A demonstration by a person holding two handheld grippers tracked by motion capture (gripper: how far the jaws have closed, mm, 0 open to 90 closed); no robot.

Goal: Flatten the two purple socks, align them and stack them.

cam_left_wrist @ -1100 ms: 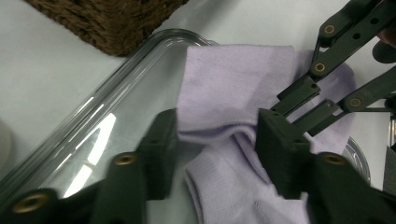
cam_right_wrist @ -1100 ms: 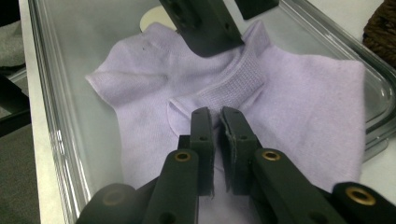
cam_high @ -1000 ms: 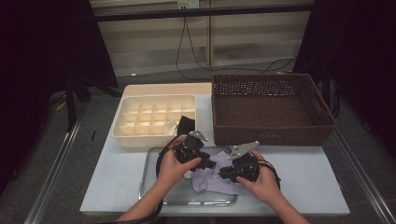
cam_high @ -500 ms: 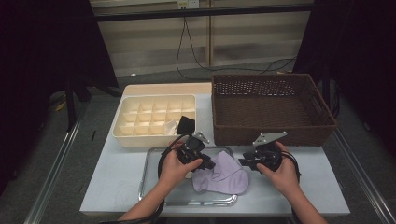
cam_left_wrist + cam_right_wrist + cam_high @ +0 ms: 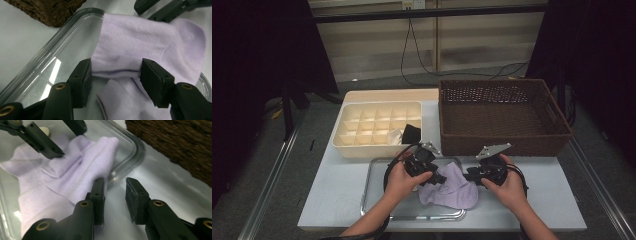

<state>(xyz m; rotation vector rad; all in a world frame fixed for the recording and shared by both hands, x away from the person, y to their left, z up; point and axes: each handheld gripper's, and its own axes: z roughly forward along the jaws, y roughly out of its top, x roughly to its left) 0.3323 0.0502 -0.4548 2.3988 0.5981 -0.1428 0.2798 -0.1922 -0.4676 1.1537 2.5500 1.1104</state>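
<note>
A: Start with the big things. What carries it all?

B: A pale rectangular surface [image 5: 337, 200]. At its far right stands a large dark brown woven wicker basket [image 5: 502, 117]. To the left of the basket sits a cream plastic organiser box divided into small square compartments [image 5: 362, 125], with something dark in one of its near right compartments.

A: And nearer the person?

B: A clear rectangular glass tray [image 5: 377, 200] lies at the near middle of the surface, just in front of the box and the basket. In the tray lies a pale lilac knitted ankle sock [image 5: 449, 190], rumpled and partly folded over itself, its right edge reaching the tray's right rim.

A: The left tongs?

B: The left tongs [image 5: 115, 72] sit low over the sock's left part. Their jaws have just been opening; a folded ridge of the sock lies between the pads [image 5: 155, 80], which stand about half apart at its ends, and I cannot tell whether they press on it.

A: The right tongs?

B: The right tongs [image 5: 115, 195] hover at the tray's right rim with a narrow gap between the jaws and nothing in it; one pad [image 5: 98, 195] is just beside the sock's edge.
</note>
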